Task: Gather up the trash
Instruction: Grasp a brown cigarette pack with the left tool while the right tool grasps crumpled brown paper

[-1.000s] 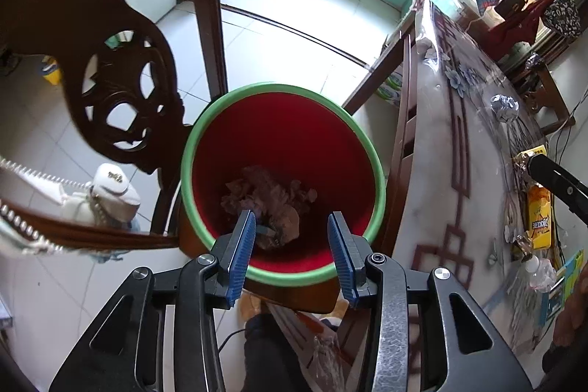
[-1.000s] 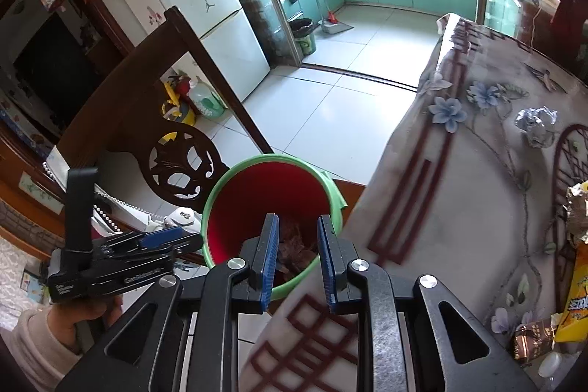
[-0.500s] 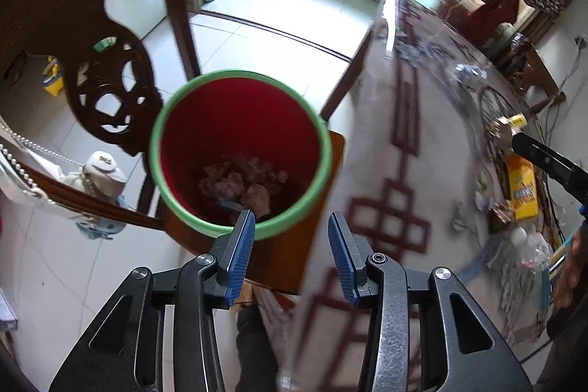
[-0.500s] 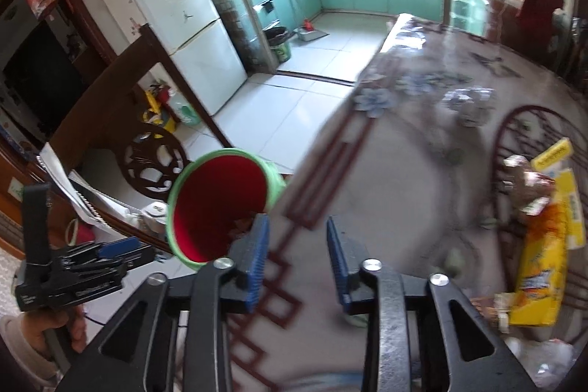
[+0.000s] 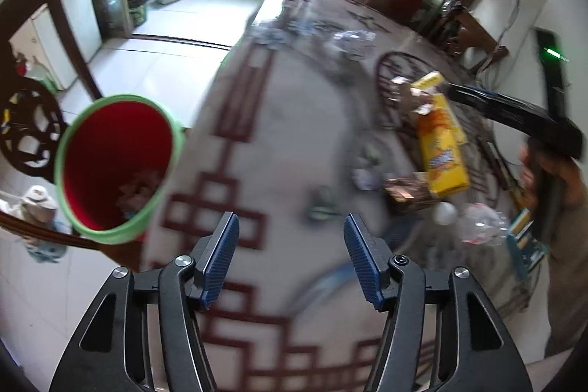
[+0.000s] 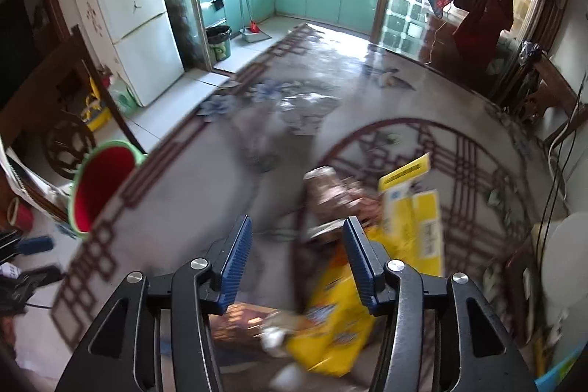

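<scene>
Both grippers hang over the glossy patterned bench (image 5: 279, 142), jaws opening with nothing between the ribbed blue pads: left gripper (image 5: 290, 259), right gripper (image 6: 296, 259). Trash sits mid-bench: crumpled yellow packet (image 6: 341, 318), brownish wrappers (image 6: 330, 193), blurred. Round red bucket (image 5: 114, 164), green-rimmed, stands beside the bench's edge.

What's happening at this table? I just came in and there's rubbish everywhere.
A person is clearing trash with a handheld gripper in each hand. Both the left gripper and the right gripper are over the table with jaws opening and nothing between them. The red bin with a green rim beside the table already holds some crumpled trash. A yellow snack bag and other wrappers, blurred here, lie on the table, the bag just below the right gripper.
</scene>
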Available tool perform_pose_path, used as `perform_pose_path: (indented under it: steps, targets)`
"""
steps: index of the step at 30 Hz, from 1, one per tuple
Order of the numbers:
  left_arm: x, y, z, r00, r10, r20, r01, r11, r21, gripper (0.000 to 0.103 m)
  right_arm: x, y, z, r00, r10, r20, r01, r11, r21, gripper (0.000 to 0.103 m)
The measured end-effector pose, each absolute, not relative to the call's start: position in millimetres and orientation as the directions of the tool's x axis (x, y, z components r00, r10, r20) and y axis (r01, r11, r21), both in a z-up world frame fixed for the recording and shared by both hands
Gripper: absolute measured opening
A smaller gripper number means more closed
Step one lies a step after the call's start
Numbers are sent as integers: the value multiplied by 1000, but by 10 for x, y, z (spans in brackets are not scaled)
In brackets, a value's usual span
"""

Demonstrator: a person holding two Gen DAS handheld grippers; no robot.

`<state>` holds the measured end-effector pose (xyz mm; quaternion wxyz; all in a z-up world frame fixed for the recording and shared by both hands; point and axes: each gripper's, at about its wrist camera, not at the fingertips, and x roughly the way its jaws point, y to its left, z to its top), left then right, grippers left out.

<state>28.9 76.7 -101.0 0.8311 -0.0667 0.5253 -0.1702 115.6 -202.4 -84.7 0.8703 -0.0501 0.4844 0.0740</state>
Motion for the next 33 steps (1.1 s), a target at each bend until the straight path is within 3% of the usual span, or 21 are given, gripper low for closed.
perform_pose_path:
  steps: [8,10,12,13,16,21,26,29,31,33]
  targets:
    - [250,76,-966,376,-366,-851,364,903,-227,67,1656,-2077,-1418,426,18,-905,-268,957,-107,55]
    - [284,-52,-970,371,-362,-855,402,893,-204,68,1724,-2111,-1542,403,3,-915,-268,957,-115,37]
    - [329,-214,-972,382,-360,-851,448,878,-170,69,1729,-2158,-1533,418,29,-908,-264,960,-91,31]
    - [345,-268,-978,383,-362,-850,469,869,-159,72,1728,-2186,-1508,424,38,-905,-257,963,-80,4]
    - [437,-515,-1067,344,-386,-856,553,820,-148,74,1676,-2339,-1356,447,123,-886,-216,976,27,0]
    - [535,-899,-1358,192,-403,-895,693,702,-167,74,1522,-2552,-1124,497,180,-849,-160,980,115,0]
    - [591,-1133,-1564,162,-344,-925,750,652,-111,74,1436,-2737,-1082,486,231,-843,-160,972,174,1]
    - [643,-1188,-1612,152,-350,-925,753,646,-121,72,1410,-2827,-1093,488,261,-833,-149,965,215,18]
    - [687,-1208,-1656,131,-351,-927,753,644,-137,59,1414,-2856,-1103,492,270,-828,-144,963,228,37]
    - [707,-1200,-1646,127,-364,-923,750,644,-151,55,1432,-2833,-1105,496,263,-828,-150,965,216,44]
